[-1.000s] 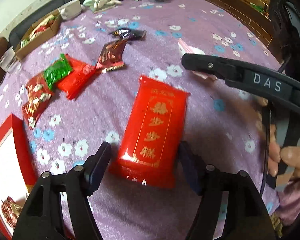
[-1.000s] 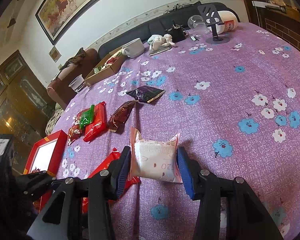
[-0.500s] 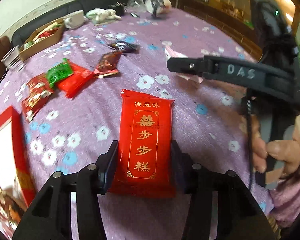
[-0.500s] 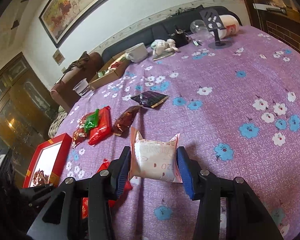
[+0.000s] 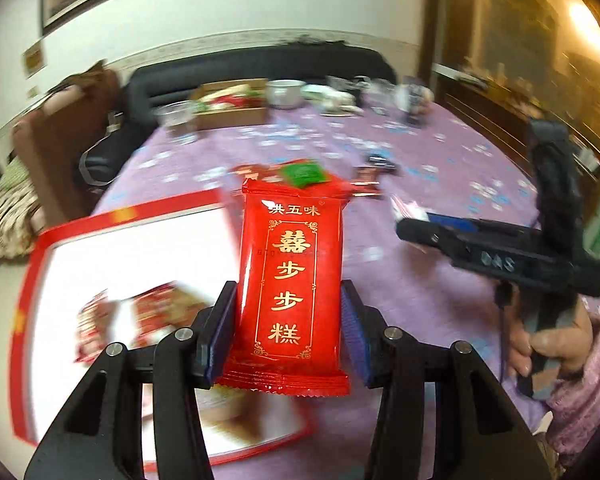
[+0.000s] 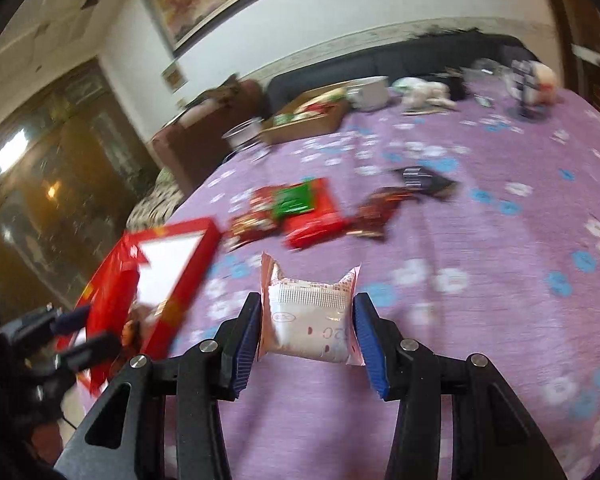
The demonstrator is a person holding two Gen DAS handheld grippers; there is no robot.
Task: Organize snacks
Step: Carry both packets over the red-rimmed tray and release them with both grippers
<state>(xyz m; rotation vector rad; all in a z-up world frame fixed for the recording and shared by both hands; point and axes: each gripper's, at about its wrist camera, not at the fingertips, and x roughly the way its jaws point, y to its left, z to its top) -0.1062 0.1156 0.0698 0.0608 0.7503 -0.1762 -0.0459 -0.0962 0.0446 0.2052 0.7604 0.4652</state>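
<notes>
We've got the red packet (image 5: 290, 292) clamped in our left tongs (image 5: 288, 336), long axis pointing away, red box (image 5: 32, 264) just left; right tongs (image 6: 306, 336) grip the white pack (image 6: 308, 320)

Printed in gold on the red snack packet (image 5: 290, 280): "洪五味" along the top, then "囍", "步步糕" running downward inside a gold frame. Below that packet's right side, faint "DAS" on the black gripper arm (image 5: 500, 258). Partial digits, unclear, on the white packet (image 6: 310, 316).

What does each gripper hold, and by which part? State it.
Left gripper: red snack packet, clamped across its lower long sides. Right gripper: pink-white snack packet, clamped by its two side edges.
</notes>
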